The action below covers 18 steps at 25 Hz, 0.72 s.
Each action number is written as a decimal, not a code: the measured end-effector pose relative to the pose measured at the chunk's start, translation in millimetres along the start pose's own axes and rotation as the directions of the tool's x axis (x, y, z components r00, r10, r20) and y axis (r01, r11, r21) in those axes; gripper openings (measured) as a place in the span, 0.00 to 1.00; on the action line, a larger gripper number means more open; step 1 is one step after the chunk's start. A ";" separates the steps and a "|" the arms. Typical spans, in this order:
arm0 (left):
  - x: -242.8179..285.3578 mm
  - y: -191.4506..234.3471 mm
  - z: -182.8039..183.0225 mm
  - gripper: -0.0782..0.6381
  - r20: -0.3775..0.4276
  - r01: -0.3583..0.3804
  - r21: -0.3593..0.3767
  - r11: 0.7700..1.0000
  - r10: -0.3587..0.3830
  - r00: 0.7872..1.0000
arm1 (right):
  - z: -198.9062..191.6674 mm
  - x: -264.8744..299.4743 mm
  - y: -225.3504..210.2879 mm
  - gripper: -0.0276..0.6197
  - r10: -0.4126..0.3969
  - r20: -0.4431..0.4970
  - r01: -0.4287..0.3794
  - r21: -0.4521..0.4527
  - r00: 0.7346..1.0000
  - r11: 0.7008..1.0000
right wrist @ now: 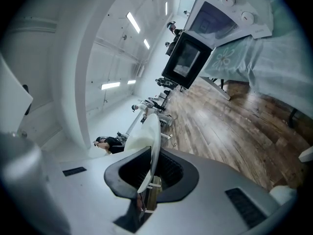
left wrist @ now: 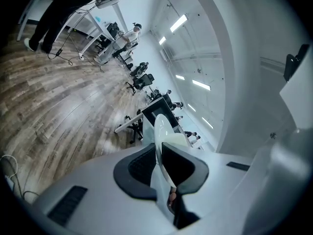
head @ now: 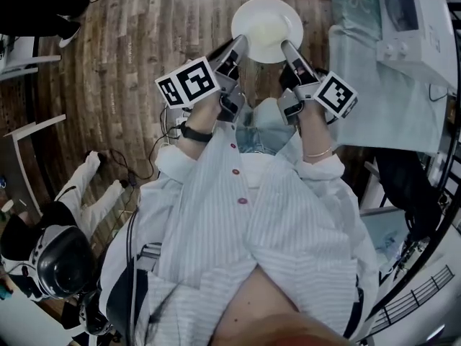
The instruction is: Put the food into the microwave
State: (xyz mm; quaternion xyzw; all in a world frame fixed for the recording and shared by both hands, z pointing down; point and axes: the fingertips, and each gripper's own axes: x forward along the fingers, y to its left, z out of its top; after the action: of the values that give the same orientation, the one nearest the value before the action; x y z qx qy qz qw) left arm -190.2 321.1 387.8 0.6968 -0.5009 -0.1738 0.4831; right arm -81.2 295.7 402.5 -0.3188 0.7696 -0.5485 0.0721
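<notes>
Two opposite edges of the white plate (head: 248,11) are clamped, one by the left gripper (head: 240,47) and one by the right gripper (head: 288,47). Pale food (head: 268,31) lies on the plate, above the wooden floor (head: 130,63). The microwave (head: 425,20) stands on the counter (head: 382,99) at the right, apart from the plate.

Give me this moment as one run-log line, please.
left claw: shut on plate | right claw: shut on plate | plate: over floor

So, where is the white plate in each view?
Head view: the white plate is at top centre, its rim gripped by the left gripper and the right gripper.
Left gripper view: white plate edge-on, lower centre, between the jaws.
Right gripper view: white plate edge-on, lower centre, between the jaws.
Shared landmark: the wooden floor, visible in all three.
</notes>
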 end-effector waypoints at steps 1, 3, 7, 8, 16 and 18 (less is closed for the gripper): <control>-0.5 3.3 4.8 0.16 0.001 0.000 0.001 1.000 0.000 1.000 | -0.8 7.2 4.3 0.12 0.021 -0.001 -0.021 -0.006 1.000 1.000; -1.5 11.2 12.8 0.16 0.004 -0.003 -0.005 1.000 0.003 1.000 | -3.1 19.3 7.6 0.12 0.028 -0.009 -0.028 -0.012 1.000 1.000; -0.8 25.9 23.1 0.16 0.010 -0.018 -0.034 0.999 0.018 1.000 | -6.1 35.3 1.9 0.12 -0.023 -0.038 0.023 0.000 0.999 1.000; -0.3 29.3 25.2 0.16 0.012 -0.024 -0.041 0.999 0.025 1.000 | -7.3 37.0 -3.5 0.12 -0.059 -0.049 0.059 0.009 0.997 0.998; 24.9 54.1 59.1 0.16 0.034 -0.058 -0.054 0.997 0.060 0.998 | 11.3 93.0 -3.0 0.12 0.019 -0.088 -0.019 -0.003 0.996 1.000; 34.4 57.9 71.5 0.16 0.040 -0.065 -0.053 0.996 0.068 0.997 | 18.8 104.9 -7.4 0.12 -0.004 -0.098 0.005 0.008 0.995 1.000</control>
State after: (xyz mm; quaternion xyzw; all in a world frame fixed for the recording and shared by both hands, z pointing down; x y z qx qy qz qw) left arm -257.8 253.8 411.3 0.6633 -0.5291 -0.1849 0.4959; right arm -152.0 219.4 426.9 -0.2930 0.7692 -0.5668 0.0342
